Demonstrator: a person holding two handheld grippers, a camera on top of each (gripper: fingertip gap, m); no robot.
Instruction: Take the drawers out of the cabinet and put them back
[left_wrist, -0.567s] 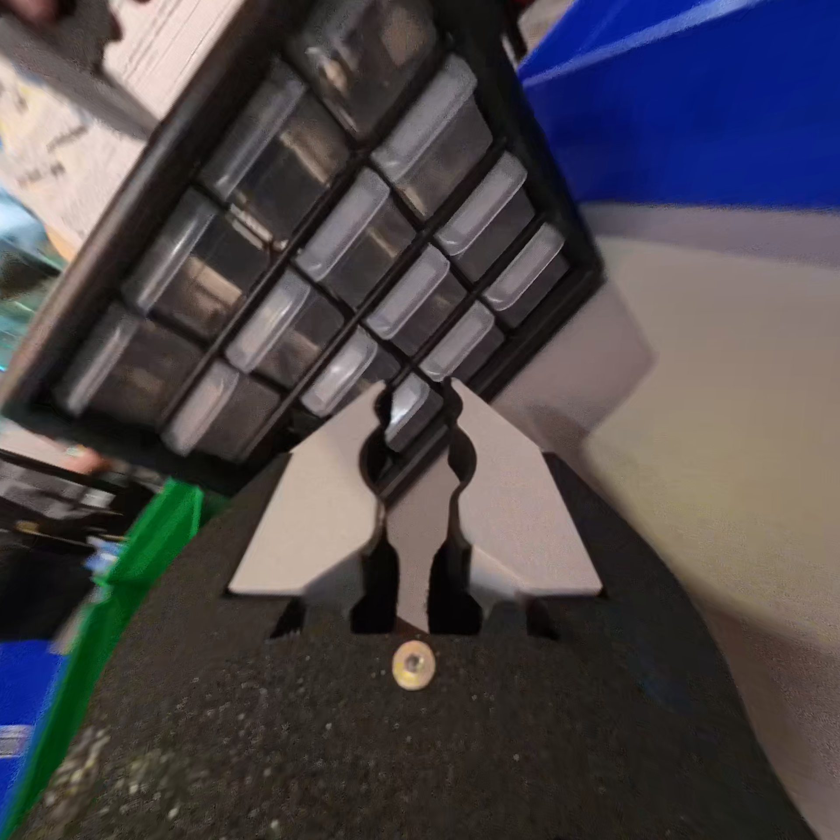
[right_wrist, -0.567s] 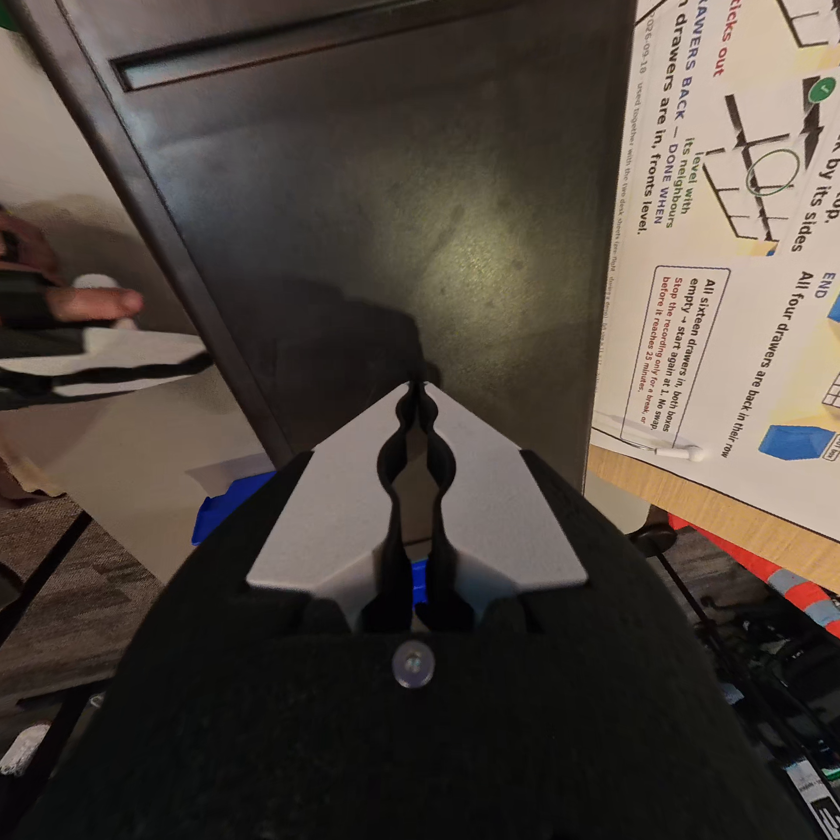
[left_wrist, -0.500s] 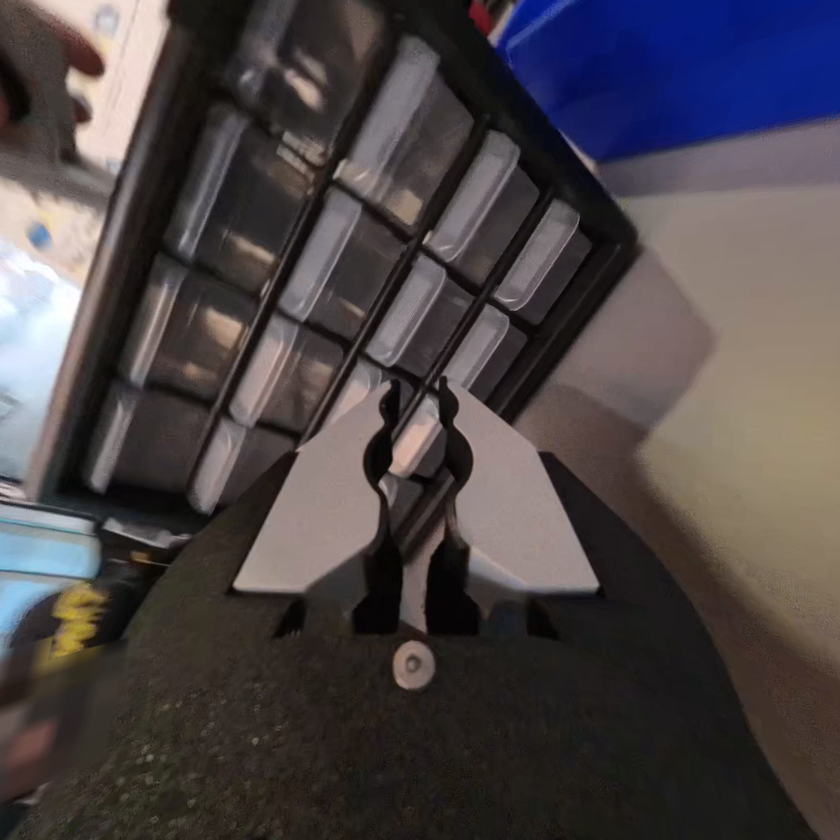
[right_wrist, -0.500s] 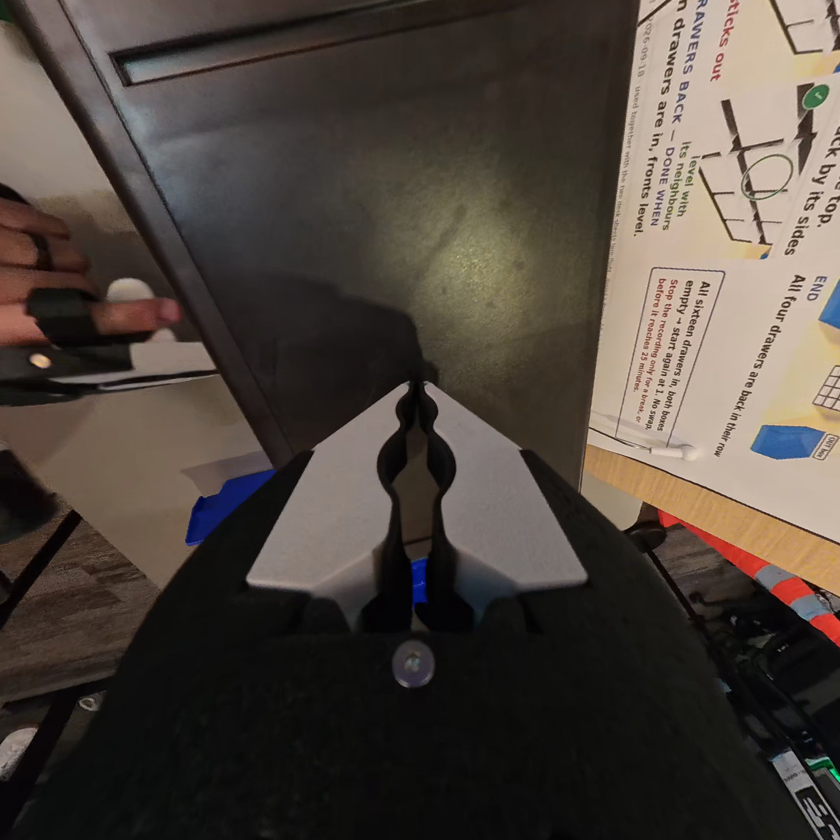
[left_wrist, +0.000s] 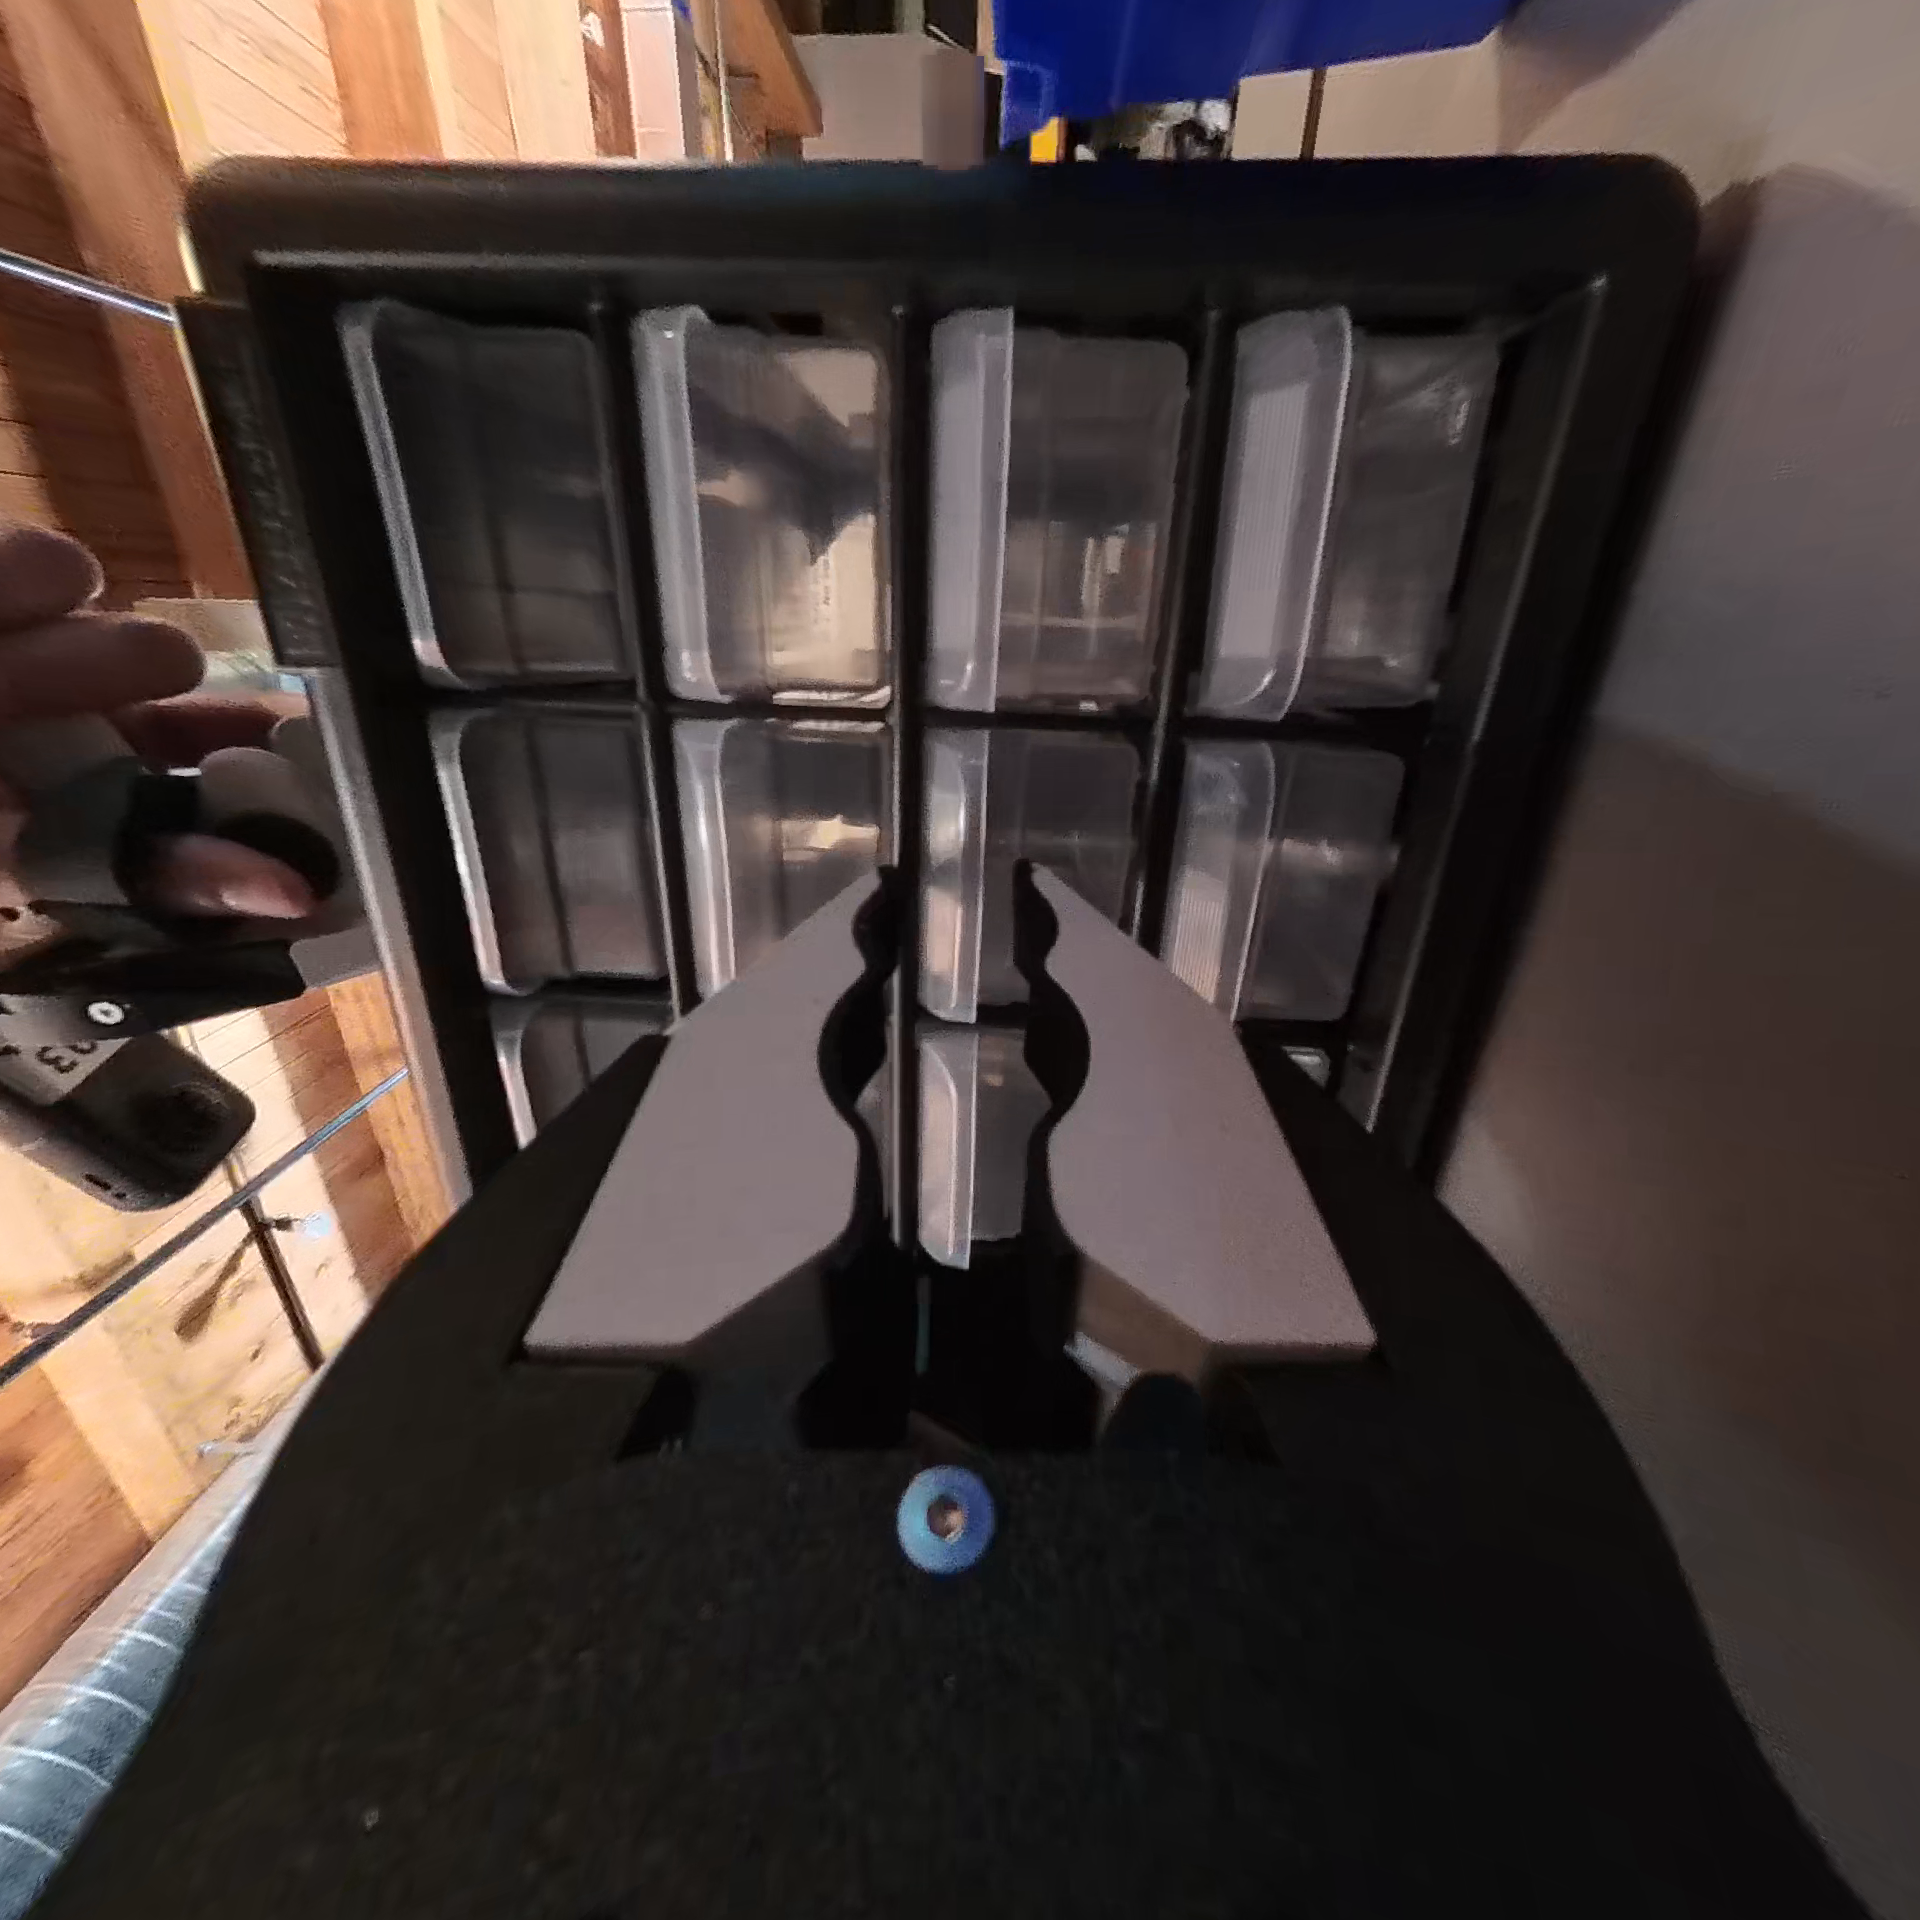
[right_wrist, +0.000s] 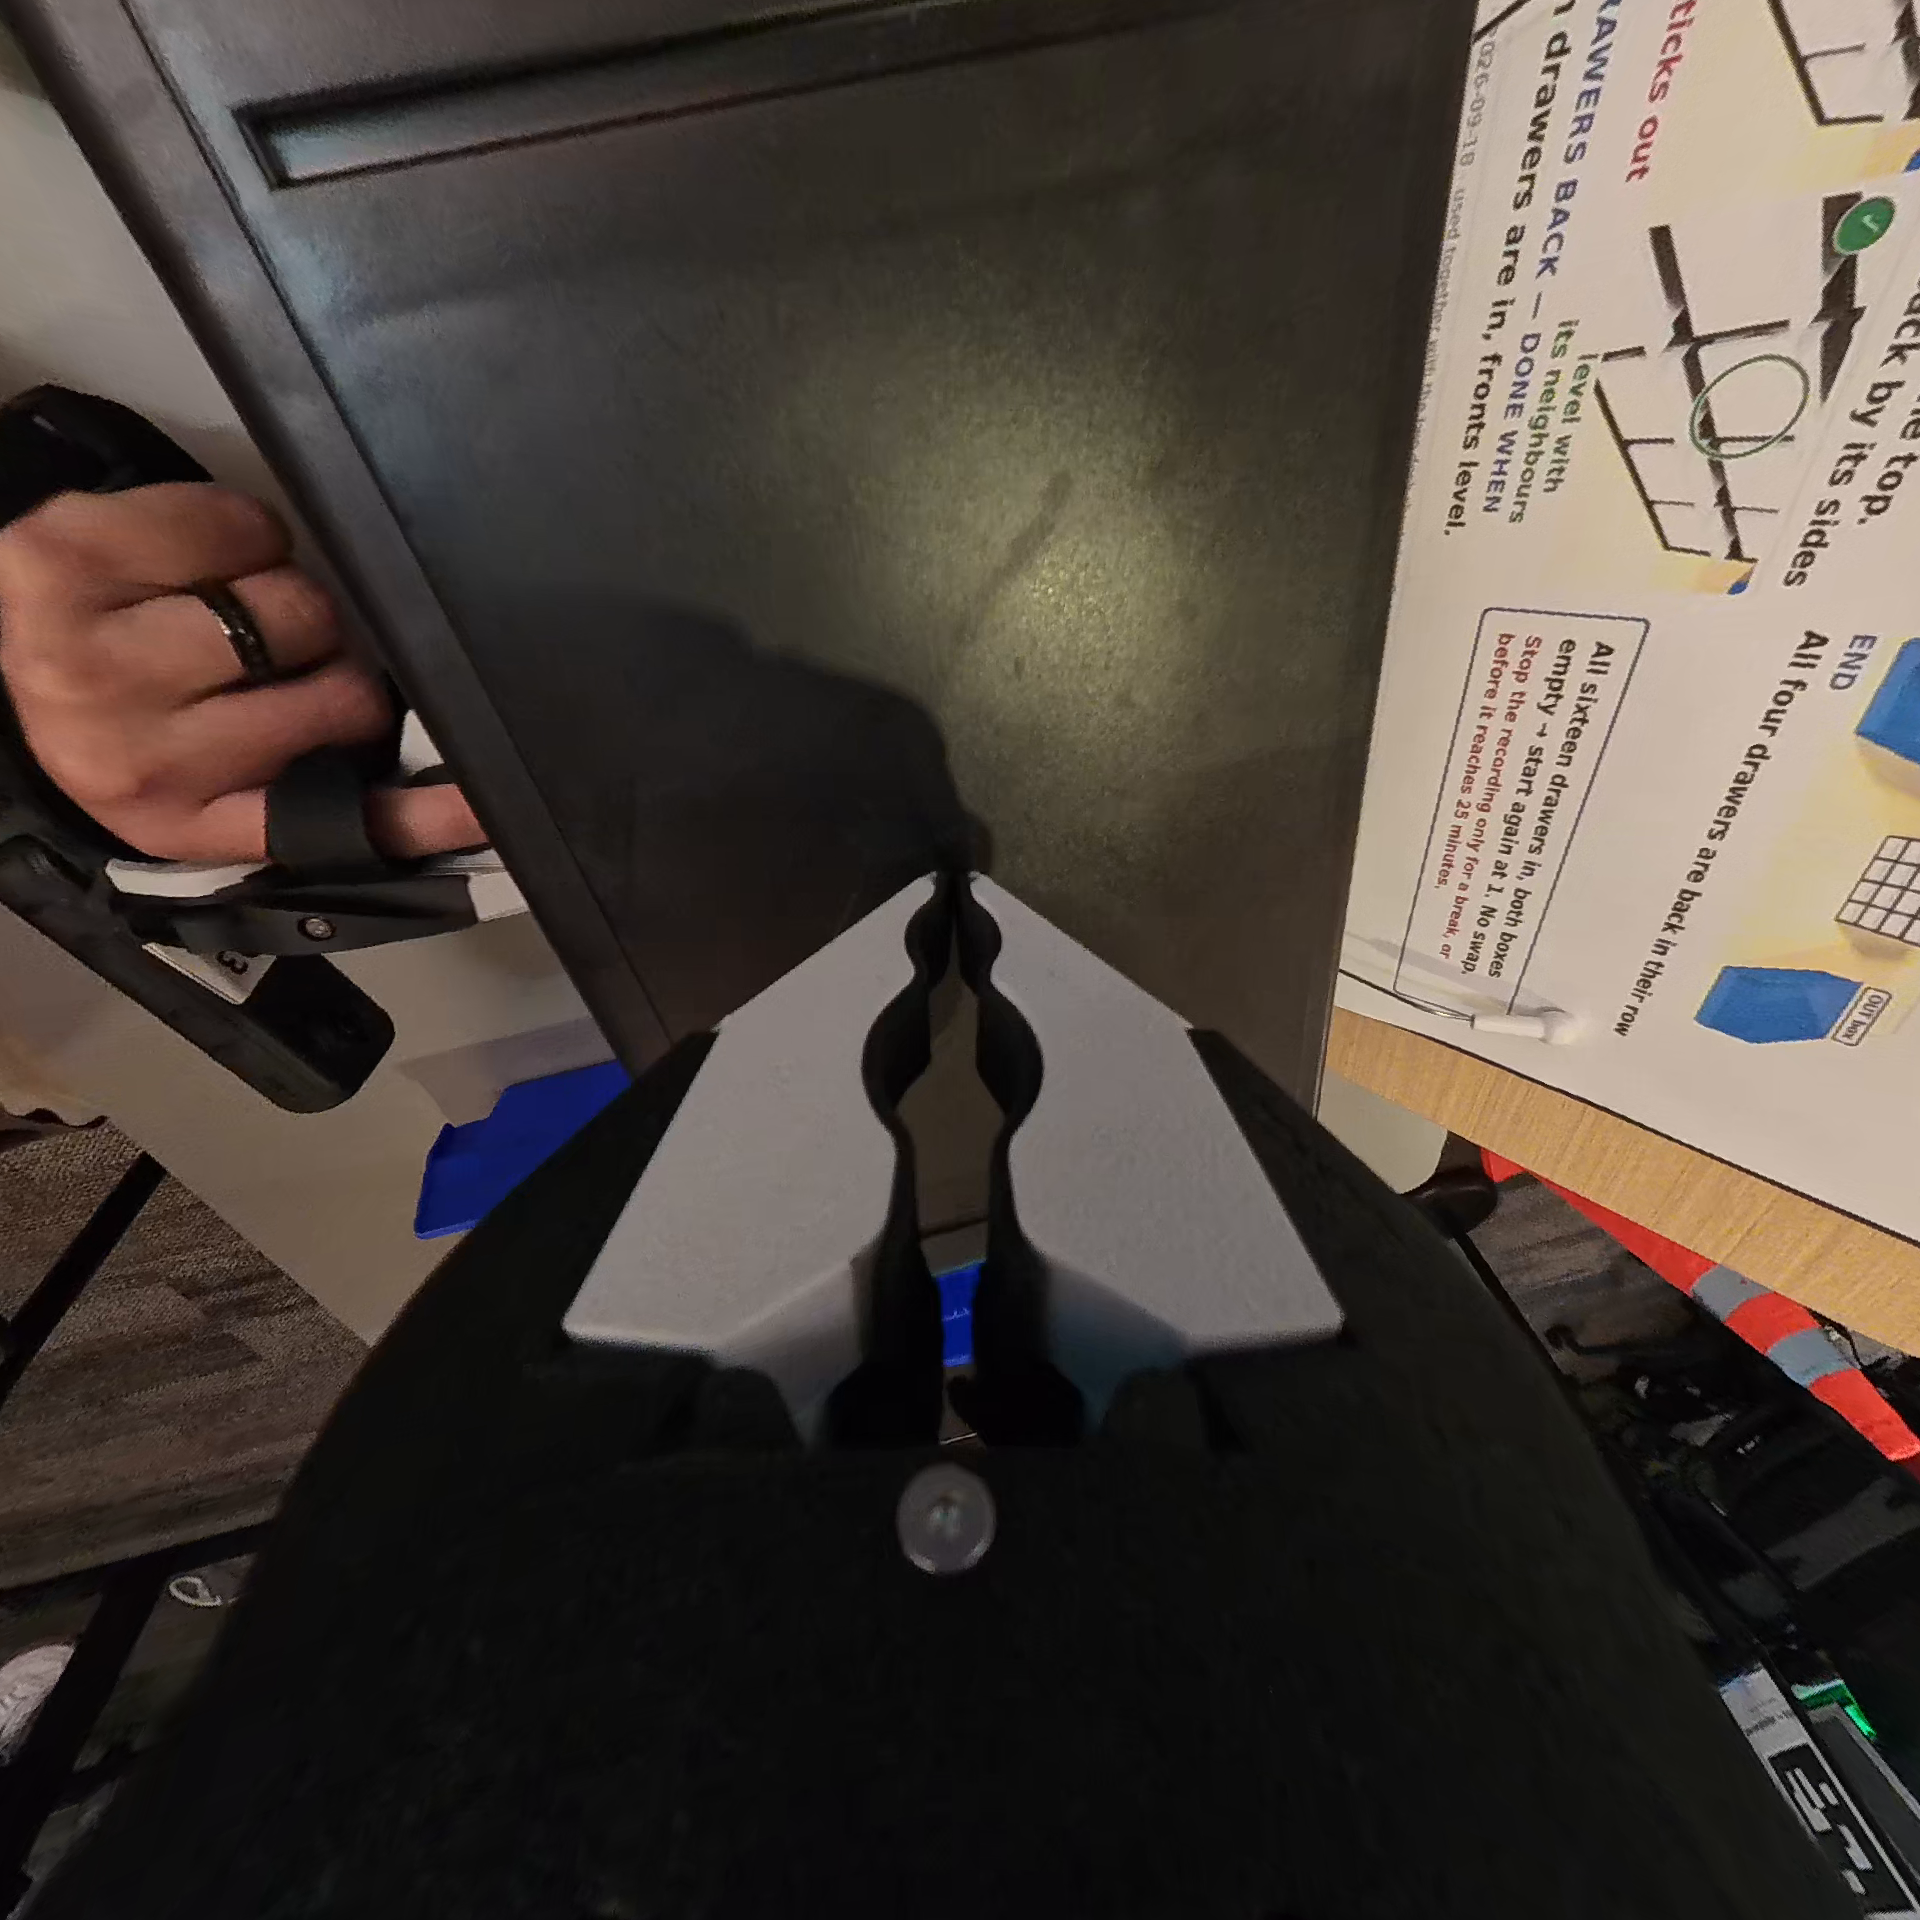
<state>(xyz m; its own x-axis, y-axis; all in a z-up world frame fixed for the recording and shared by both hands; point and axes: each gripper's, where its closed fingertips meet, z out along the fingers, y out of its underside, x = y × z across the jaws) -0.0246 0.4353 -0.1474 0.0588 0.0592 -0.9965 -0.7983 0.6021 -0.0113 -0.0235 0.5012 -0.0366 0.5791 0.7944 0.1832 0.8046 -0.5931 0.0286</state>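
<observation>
cabinet: the black cabinet (left_wrist: 312, 468) fills my left wrist view, front face toward me, turned on its side so the drawer handles run vertical. Looks like that's just how the camera is rolled.

drawers: clear plastic drawers (left_wrist: 1049, 499) all look seated in their slots, none pulled out that I can see. The bottom rows are hidden behind my own gripper body.

left gripper: left gripper (left_wrist: 956, 894) has its fingers parted a fair way, nothing between them. It's lined up on a drawer (left_wrist: 951, 862) in the second row, right by the divider, so I'd guess that's the one I go for.

right gripper: right gripper (right_wrist: 954, 881) is pinched nearly closed, tips about touching, nothing in it. It's parked against the plain dark side panel (right_wrist: 883, 468), probably bracing the cabinet so it won't slide when a drawer gets tugged.

extras: instruction sheet (right_wrist: 1662, 520) on the right, blue bin (right_wrist: 499, 1153) down low on the left.

risk: a drawer sticking and dragging the whole box.
</observation>
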